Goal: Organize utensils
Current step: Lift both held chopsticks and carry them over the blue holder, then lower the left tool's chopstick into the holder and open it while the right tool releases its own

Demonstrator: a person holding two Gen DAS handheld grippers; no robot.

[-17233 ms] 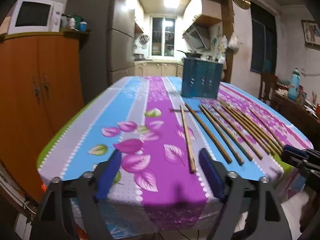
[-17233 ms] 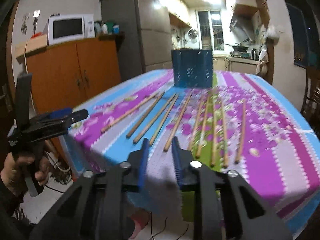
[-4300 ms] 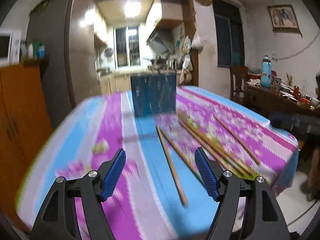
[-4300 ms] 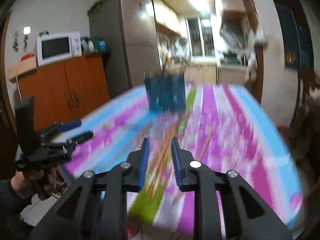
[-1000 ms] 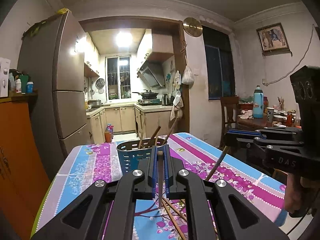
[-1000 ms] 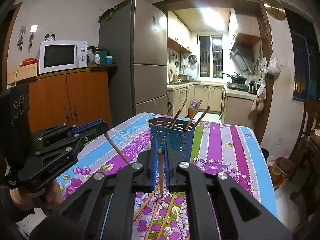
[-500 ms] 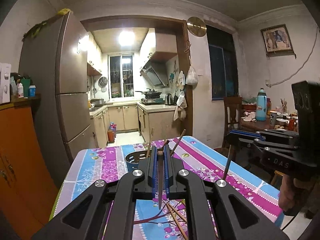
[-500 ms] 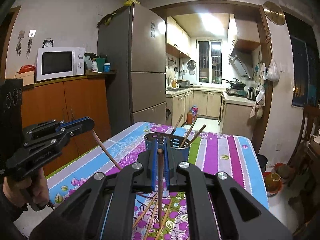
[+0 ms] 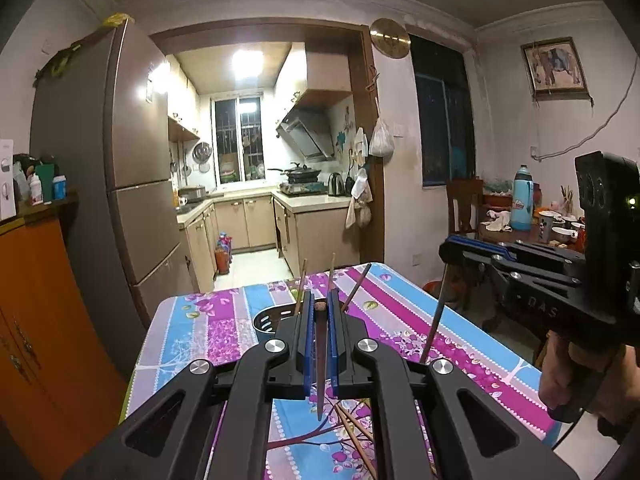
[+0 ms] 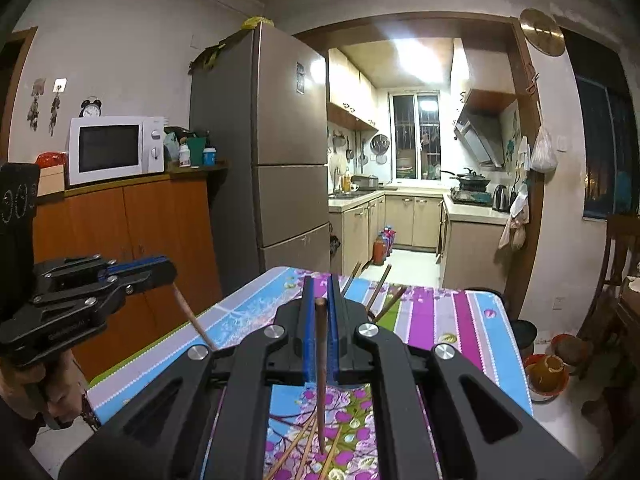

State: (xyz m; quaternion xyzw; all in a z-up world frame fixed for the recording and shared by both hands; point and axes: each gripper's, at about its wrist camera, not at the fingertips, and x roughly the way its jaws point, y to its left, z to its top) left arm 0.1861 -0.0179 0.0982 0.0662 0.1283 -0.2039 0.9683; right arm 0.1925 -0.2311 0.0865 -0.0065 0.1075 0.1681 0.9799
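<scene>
My left gripper (image 9: 319,312) is shut on a brown chopstick (image 9: 320,364) that hangs tip down above the table. My right gripper (image 10: 320,300) is shut on another chopstick (image 10: 321,376), also tip down. The blue holder basket (image 9: 269,320) stands just beyond the left gripper, mostly hidden by it, with chopsticks (image 9: 356,286) leaning out. In the right wrist view only leaning sticks (image 10: 380,286) show past the jaws. Loose chopsticks (image 9: 356,436) lie on the floral tablecloth (image 9: 208,324) below, also in the right wrist view (image 10: 296,444). Each gripper shows in the other's view: right (image 9: 452,254), left (image 10: 164,272).
A tall fridge (image 10: 260,160) and an orange cabinet (image 10: 132,248) with a microwave (image 10: 114,150) stand left of the table. A side table with a blue bottle (image 9: 522,198) and cups is at the right. The kitchen lies beyond the far table edge.
Both grippers have risen with their chopsticks. The basket has sunk lower in both views and is now largely hidden behind the jaws.
</scene>
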